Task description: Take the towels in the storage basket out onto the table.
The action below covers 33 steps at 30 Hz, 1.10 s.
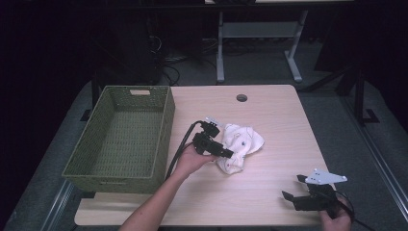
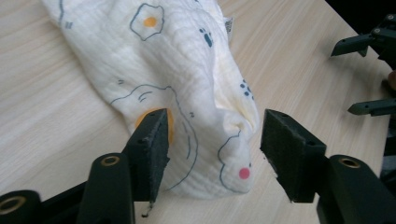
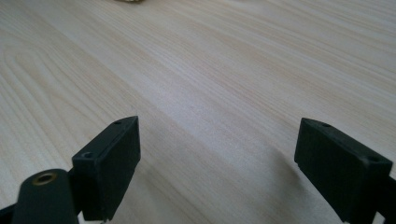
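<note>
The crumpled cream muslin cloth (image 2: 187, 88) printed with eggs and paw marks is lying mid-table on the pale wooden table (image 1: 279, 125), beside the woven green basket (image 1: 122, 139). The left gripper (image 2: 212, 154) is straddling its end, jaws spread. The right gripper (image 3: 217, 161) is hovering wide apart over bare wood.

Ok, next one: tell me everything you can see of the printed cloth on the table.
The cloth is cream, thin and crinkled, gauze-like, printed with fried eggs, paw marks and a pink dot; a small tag shows at one edge. It lies bunched in a loose heap on the wooden table, right of the green woven basket. The left gripper is open, its jaws straddling the cloth's near end, not yet closed on it.
</note>
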Tool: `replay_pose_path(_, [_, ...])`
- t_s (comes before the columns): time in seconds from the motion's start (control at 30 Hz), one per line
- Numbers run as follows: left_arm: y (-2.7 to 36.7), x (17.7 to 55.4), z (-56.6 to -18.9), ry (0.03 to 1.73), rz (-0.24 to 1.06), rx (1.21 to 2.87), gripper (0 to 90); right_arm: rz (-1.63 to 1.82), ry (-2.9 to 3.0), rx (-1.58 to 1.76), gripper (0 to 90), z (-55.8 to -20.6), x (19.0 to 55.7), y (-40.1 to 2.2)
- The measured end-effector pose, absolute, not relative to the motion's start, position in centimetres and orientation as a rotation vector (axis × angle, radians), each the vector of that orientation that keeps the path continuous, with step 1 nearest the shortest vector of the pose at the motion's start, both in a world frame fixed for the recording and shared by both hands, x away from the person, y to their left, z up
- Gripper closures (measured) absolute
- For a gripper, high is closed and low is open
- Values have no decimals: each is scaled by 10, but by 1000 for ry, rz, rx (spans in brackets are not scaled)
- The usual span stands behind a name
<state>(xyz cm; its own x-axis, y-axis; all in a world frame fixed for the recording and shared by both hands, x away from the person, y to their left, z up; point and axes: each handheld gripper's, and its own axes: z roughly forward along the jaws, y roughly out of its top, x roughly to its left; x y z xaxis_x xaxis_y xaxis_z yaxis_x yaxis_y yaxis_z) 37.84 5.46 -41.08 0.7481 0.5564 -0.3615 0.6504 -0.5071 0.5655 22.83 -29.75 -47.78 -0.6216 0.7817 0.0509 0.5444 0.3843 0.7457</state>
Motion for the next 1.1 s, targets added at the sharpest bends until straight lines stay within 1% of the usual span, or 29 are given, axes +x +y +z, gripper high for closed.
replay_pose_path(0.27, [65,365,-413,866,-172,2207,349,1078,2330,1172,140,-478,228,-299])
replay_pose_path(0.37, [70,360,-412,860,-134,2208,338,1075,2326,1169,140,-478,228,-299])
replay_pose_path(0.4, [73,357,-413,858,-153,2192,327,1073,2324,1173,140,-478,228,-300])
replay_pose_path(0.5, [76,353,-413,850,-143,2194,327,1071,2324,1174,140,-478,228,-299])
replay_pose_path(0.8, [91,334,-426,819,-175,2205,308,1070,2316,1182,140,-478,227,-300])
replay_pose_path(0.93, [98,327,-429,816,-165,2186,308,1066,2320,1175,140,-478,227,-300])
replay_pose_path(1.1, [99,320,-433,800,-150,2214,305,1065,2320,1175,140,-478,227,-299])
